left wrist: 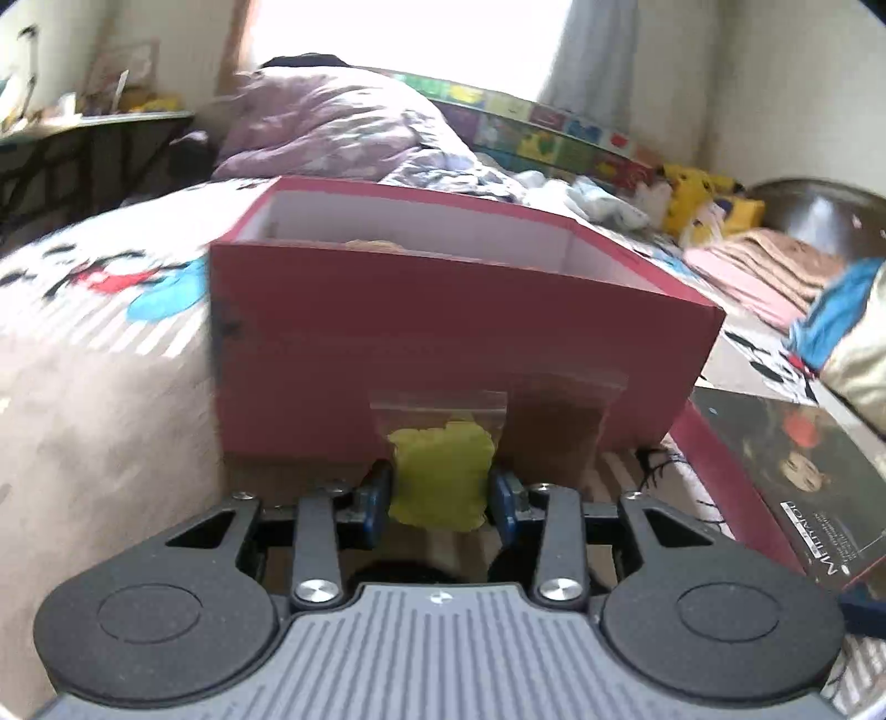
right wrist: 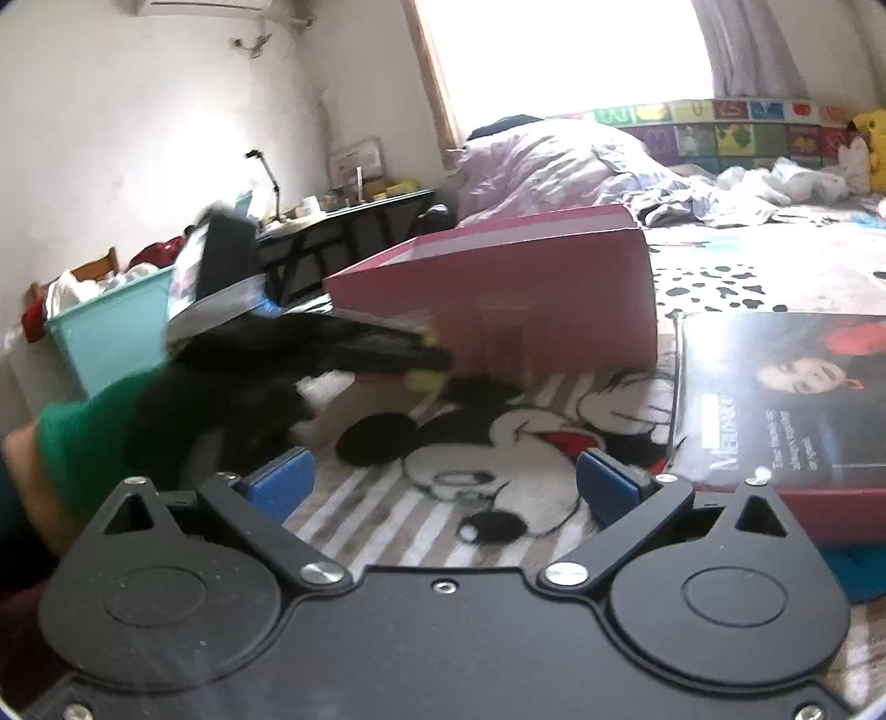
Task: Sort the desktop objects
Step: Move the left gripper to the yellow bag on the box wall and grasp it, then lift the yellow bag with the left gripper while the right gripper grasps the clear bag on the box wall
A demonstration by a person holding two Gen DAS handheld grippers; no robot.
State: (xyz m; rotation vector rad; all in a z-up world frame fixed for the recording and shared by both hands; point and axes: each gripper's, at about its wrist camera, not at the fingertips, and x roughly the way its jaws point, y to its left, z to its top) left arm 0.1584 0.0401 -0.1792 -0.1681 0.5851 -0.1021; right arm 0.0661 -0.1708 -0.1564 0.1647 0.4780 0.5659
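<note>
Box [left wrist: 454, 343] on bed [left wrist: 94, 399], bag [left wrist: 440, 471] just before it in left tool [left wrist: 441, 495], book [left wrist: 797, 471] to box's right

The left wrist camera sits low behind its gripper [left wrist: 440, 495], looking straight along the fingers at the near wall of the red box [left wrist: 459, 332], which stands close and fills the middle of the view, with the window [left wrist: 404, 33] behind. The right wrist camera sits behind its own gripper [right wrist: 443, 487], farther back and to the right, facing the same way over the bed [right wrist: 498, 432]. Both views share the red box [right wrist: 526, 293], the dark book [left wrist: 797, 471] [right wrist: 786, 399] on its right, the purple quilt and the window.
</note>
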